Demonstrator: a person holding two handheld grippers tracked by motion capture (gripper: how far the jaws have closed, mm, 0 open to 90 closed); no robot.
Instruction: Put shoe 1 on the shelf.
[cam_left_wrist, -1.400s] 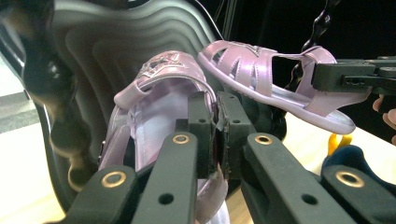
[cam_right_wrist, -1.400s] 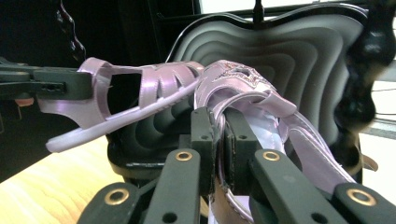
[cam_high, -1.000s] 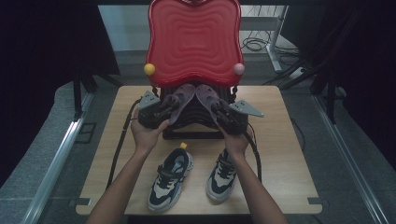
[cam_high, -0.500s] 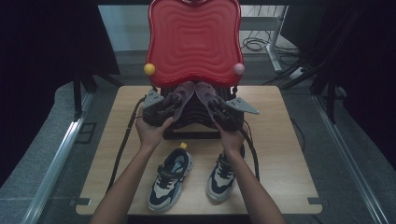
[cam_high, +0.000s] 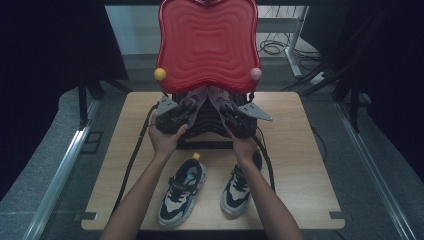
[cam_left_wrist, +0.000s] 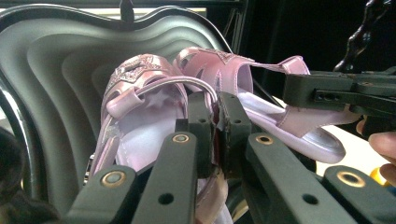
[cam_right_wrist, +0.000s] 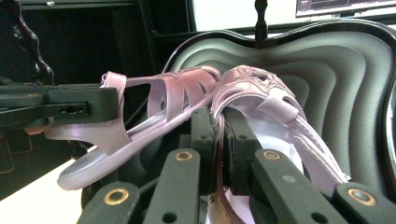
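Observation:
Two pink sandals are held side by side, toes toward a black ribbed rack (cam_high: 205, 127) beneath a wavy red top (cam_high: 207, 45). My left gripper (cam_high: 184, 111) is shut on the left sandal (cam_high: 196, 97). In the left gripper view the gripper (cam_left_wrist: 215, 135) pinches that sandal (cam_left_wrist: 140, 93) at its rim near the heel strap. My right gripper (cam_high: 228, 113) is shut on the right sandal (cam_high: 220, 97). In the right gripper view the gripper (cam_right_wrist: 217, 140) clamps its sandal (cam_right_wrist: 261, 88) by the edge. Each gripper view also shows the other sandal (cam_left_wrist: 261, 84) (cam_right_wrist: 154, 107), held by the other gripper.
A pair of dark and white sneakers (cam_high: 182, 192) (cam_high: 240, 187) stands on the wooden table (cam_high: 300, 165) near its front edge, between the person's forearms. A yellow ball (cam_high: 160, 74) and a pink ball (cam_high: 255, 73) sit at the red top's lower corners. Cables trail back from both grippers.
Both hands have edged forward a little, carrying the sandals slightly farther under the red top. Both grips are unchanged.

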